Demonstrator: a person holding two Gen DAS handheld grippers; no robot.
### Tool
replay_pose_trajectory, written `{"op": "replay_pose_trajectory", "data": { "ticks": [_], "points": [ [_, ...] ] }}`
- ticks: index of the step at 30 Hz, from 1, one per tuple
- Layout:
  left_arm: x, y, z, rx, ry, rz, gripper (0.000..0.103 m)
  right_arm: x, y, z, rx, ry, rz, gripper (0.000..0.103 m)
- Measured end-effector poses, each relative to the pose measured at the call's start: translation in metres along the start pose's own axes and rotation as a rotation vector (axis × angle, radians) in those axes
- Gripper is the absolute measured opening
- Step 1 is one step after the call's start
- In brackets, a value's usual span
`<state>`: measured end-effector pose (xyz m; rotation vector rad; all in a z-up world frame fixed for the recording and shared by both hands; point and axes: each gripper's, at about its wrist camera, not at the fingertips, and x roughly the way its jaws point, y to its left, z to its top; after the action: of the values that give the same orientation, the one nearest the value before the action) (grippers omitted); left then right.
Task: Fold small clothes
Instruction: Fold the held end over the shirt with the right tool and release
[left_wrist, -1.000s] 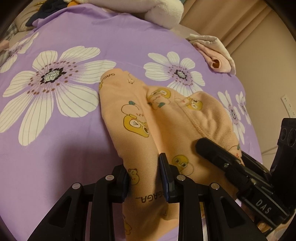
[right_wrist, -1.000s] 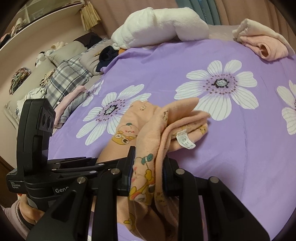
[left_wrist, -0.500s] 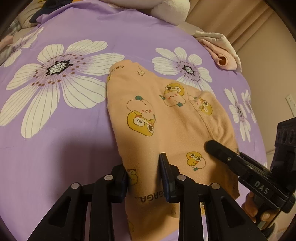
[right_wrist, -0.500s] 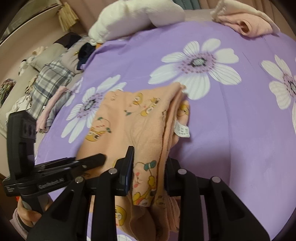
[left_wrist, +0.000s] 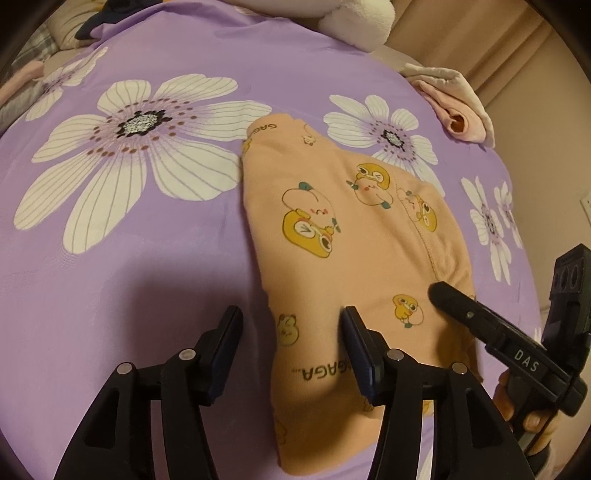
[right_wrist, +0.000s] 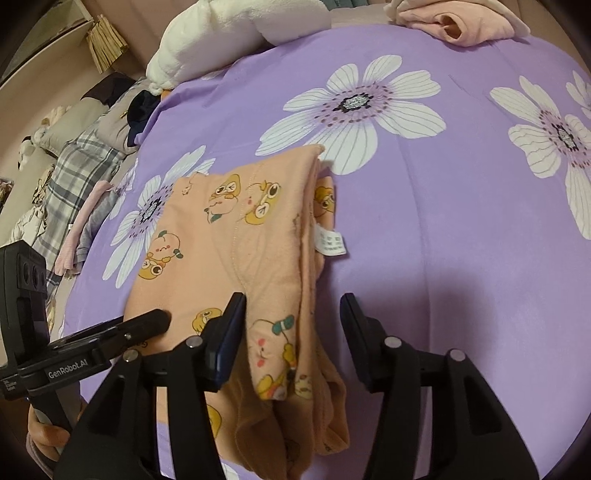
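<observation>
I am looking down both wrist cameras at a bed (left_wrist: 110, 295) under a purple sheet printed with big white flowers, and no box or basket is showing, only loose laundry: a white plush bundle (right_wrist: 229, 33) and a rolled pink garment (right_wrist: 461, 22) lying at the far edge. The peach cartoon-print garment (left_wrist: 351, 258) is lying folded on the sheet between my two tools, flat and bearing on the bed. The left gripper (left_wrist: 291, 343) is opening its jaws; the garment's near left edge is sitting between them, with the right pad at the cloth and the left pad clear over bare sheet. The right gripper (right_wrist: 293, 332) is opening too (its left pad is beside the folded edge, the right pad well off it), gripping nothing. A white care label (right_wrist: 332, 242) is sticking out on the sheet.
</observation>
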<state>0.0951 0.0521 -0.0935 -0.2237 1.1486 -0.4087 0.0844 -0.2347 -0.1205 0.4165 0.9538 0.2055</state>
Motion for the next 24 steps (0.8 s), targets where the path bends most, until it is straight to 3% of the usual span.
{"op": "replay_pose_trajectory", "data": {
  "ticks": [4,10,13,14,15,19,24],
  "points": [
    [-0.006,0.000,-0.006,0.005,-0.004,0.012,0.054,-0.007,0.005,0.001,-0.029,-0.022,-0.032,0.053],
    [-0.015,-0.003,-0.019,0.032,-0.018,0.038,0.054,-0.028,0.023,0.016,-0.140,-0.164,-0.146,0.052],
    [-0.018,-0.008,-0.023,0.060,-0.026,0.059,0.054,-0.026,0.032,0.030,-0.178,-0.177,-0.105,0.042],
    [-0.019,-0.011,-0.025,0.076,-0.028,0.069,0.054,-0.024,0.035,0.033,-0.195,-0.177,-0.096,0.034],
    [-0.019,-0.013,-0.027,0.091,-0.028,0.077,0.054,-0.021,0.039,0.035,-0.216,-0.174,-0.080,0.027],
    [-0.014,-0.019,-0.035,0.136,-0.012,0.097,0.054,0.006,0.046,0.046,-0.234,-0.114,-0.047,0.019],
    [-0.011,-0.017,-0.037,0.129,-0.009,0.091,0.054,0.042,0.028,0.054,-0.132,0.009,-0.121,0.007]
  ]
}}
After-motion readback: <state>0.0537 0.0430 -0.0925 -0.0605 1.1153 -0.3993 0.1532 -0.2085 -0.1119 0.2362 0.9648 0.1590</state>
